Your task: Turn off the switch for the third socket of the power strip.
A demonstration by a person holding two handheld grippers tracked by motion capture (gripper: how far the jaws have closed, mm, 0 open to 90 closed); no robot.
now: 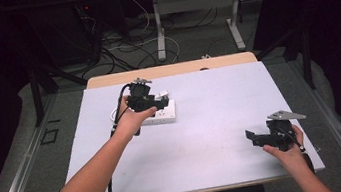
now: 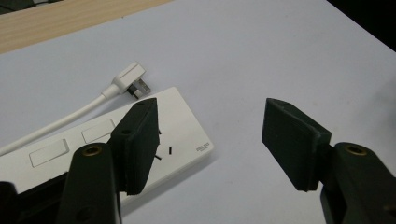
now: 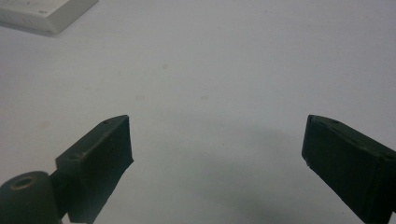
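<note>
High view down over the table (image 1: 222,119); both tool views close, sharing the power strip (image 2: 187,135).

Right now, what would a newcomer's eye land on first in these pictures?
Probably the white power strip on the pale table, left of centre, with its white plug lying unplugged just beyond it. The left tongs hover open above the strip's end, nothing between them. The right tongs, also open, sit far off near the table's right front corner.
</note>
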